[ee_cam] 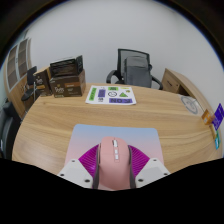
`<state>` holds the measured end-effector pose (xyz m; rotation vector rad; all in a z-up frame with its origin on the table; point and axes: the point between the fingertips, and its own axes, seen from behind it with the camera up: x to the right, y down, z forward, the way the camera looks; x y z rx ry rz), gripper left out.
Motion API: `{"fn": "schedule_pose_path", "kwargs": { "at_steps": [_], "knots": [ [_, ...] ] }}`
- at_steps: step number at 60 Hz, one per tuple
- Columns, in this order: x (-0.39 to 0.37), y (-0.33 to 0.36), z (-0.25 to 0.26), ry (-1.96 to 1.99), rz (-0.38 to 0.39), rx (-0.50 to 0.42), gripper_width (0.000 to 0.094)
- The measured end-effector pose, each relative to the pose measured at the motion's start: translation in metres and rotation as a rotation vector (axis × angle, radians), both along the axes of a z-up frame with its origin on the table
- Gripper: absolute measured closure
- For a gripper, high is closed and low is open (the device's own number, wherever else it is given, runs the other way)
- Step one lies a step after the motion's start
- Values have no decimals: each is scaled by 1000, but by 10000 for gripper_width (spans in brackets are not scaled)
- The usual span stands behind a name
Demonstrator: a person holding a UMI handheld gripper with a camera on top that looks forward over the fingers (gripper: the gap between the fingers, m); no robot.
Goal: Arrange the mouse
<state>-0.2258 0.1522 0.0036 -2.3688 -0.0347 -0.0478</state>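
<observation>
The gripper [113, 172] held a pink mouse [113, 163] between both fingers, above a mat [90, 134] on the near table [60, 120].

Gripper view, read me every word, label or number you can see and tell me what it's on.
None can be read.
White sheet on the table: green and purple marks, too small.
Dark boxes: pale print, blurred.
Pink mouse between the gripper fingers: no visible text.

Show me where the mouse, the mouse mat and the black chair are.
pink mouse [113, 160], gripper view, on its top near the scroll wheel.
mouse mat [95, 134], gripper view, on its bare far part.
black chair [131, 66], gripper view, on its backrest.
</observation>
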Motion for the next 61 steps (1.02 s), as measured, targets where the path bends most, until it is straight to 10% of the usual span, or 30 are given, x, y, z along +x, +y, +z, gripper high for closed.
{"fn": "schedule_pose_path", "kwargs": {
  "at_steps": [19, 25, 61],
  "knots": [
    [8, -3, -16, -56, -16, -36, 386],
    [10, -6, -7, -98, 14, -49, 62],
    [-40, -185, 55, 120, 238, -1, 107]
  ]
}}
